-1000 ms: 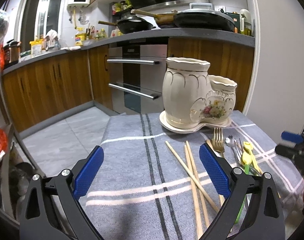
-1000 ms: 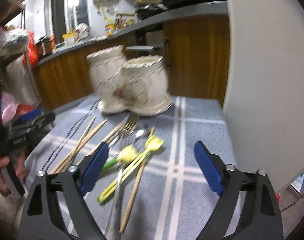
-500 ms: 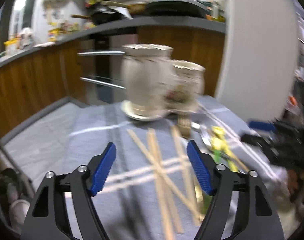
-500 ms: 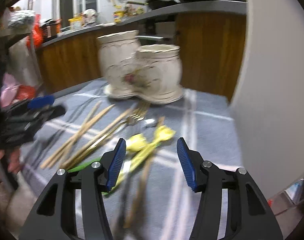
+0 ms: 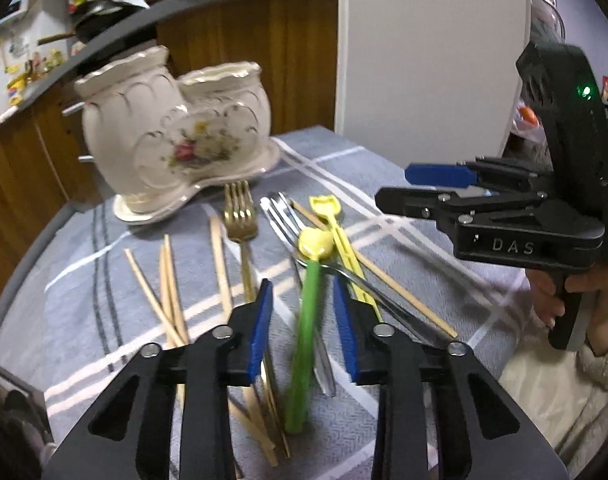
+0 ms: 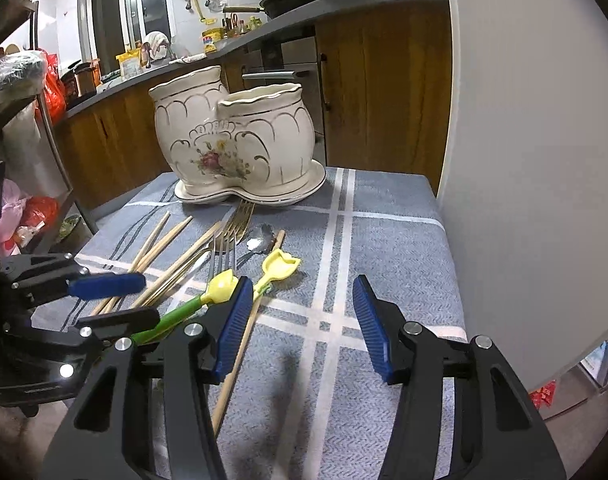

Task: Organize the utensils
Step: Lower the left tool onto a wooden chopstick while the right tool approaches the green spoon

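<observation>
A cream double-pot ceramic holder (image 5: pixel 171 136) (image 6: pixel 231 136) stands on its saucer at the back of the table. Wooden chopsticks (image 5: pixel 169 288), a gold fork (image 5: pixel 239 216), a steel fork and spoon (image 5: pixel 287 216), a yellow toy shovel (image 5: pixel 328 216) and a green-handled yellow spoon (image 5: pixel 308 328) (image 6: pixel 175 312) lie scattered in front of it. My left gripper (image 5: pixel 304 316) straddles the green handle, pads narrowed but apart from it. My right gripper (image 6: pixel 299 320) is open and empty over the cloth; it also shows in the left wrist view (image 5: pixel 436 184).
The table has a blue-grey striped cloth (image 6: pixel 384 248). A white wall or fridge panel (image 6: pixel 524 160) rises close on the right. Wooden kitchen cabinets and a counter (image 6: pixel 364 80) stand behind. Shelves with bags (image 6: pixel 23 80) are to the left.
My left gripper swung right, moved in over the utensils and narrowed around the green handle. My right gripper narrowed, then widened, and came closer to the pile.
</observation>
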`<state>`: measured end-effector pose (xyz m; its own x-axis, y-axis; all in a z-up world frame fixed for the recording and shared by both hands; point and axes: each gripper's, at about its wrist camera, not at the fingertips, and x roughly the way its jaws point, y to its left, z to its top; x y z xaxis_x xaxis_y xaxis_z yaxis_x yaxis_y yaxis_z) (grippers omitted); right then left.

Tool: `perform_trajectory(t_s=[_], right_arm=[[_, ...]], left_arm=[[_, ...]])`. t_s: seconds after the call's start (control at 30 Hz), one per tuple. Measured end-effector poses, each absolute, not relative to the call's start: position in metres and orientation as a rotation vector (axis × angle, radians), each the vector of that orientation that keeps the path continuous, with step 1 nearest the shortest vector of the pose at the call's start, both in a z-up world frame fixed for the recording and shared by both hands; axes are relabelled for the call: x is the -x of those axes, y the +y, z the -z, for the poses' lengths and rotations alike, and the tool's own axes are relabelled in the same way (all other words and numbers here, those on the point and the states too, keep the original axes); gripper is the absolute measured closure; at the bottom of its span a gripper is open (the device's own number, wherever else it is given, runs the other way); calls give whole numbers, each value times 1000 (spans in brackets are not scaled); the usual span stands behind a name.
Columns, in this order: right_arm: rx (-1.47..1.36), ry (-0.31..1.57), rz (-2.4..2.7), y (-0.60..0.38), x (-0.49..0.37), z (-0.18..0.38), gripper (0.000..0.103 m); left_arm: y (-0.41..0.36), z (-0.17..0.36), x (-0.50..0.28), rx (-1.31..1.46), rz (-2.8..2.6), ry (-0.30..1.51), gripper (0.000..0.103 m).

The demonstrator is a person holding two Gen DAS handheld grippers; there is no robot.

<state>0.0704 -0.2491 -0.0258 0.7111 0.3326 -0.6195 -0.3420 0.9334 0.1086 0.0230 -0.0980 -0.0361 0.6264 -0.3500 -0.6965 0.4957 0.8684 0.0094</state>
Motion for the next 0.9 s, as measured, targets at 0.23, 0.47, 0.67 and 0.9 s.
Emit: perform_trajectory(t_s=[0.23,0.47,0.67,0.9], right_arm=[[30,675,-398,-250,-68,27,51],[-11,696,-483,-246,-64,27,51],[24,692,-520,-228,-56,26,51],[39,693,-506,-225,-57,28,51]], left_arm=[[-104,35,-36,-244,512,845,78],[-81,26,-43,-203,428,807,78],[-37,29,-57,-117,262,839,78],[-14,40,-77,-54,173,879,79]])
